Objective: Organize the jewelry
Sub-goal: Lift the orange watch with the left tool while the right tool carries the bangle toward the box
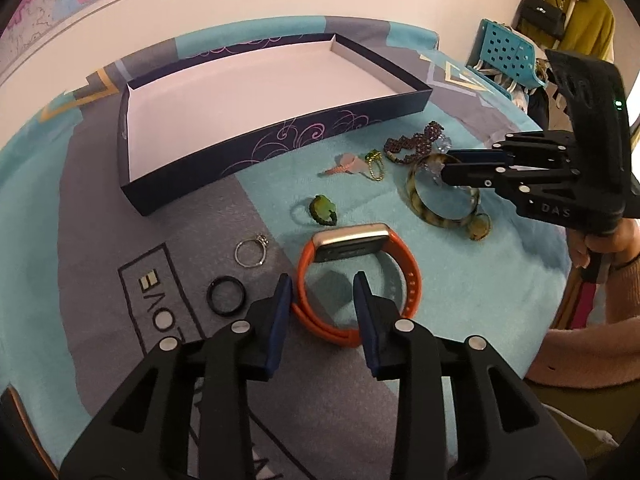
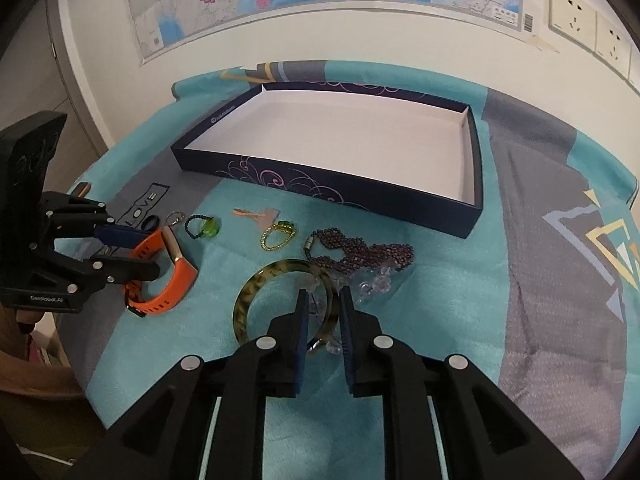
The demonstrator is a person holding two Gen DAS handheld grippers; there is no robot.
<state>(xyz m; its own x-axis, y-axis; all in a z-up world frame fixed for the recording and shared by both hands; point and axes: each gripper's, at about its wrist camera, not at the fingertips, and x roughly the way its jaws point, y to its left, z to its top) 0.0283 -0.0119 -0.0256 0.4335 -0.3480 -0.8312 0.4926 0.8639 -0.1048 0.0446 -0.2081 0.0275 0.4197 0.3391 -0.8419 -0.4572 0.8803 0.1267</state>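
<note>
Jewelry spread on a teal-and-grey patterned cloth (image 1: 460,280), map above.

Left view: our left gripper (image 1: 322,300) straddles the orange watch band (image 1: 404,280), not pinching; navy cardboard tray (image 1: 280,148) behind. Right view: our right gripper (image 2: 323,312) brackets the tortoiseshell bangle (image 2: 256,284), contact unclear; wall sockets (image 2: 572,20).

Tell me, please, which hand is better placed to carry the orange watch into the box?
The left. Its claw straddles the strap of the orange watch, jaws apart on either side. The right claw sits over the amber bangle, farther from the watch. The box lies beyond both.
</note>
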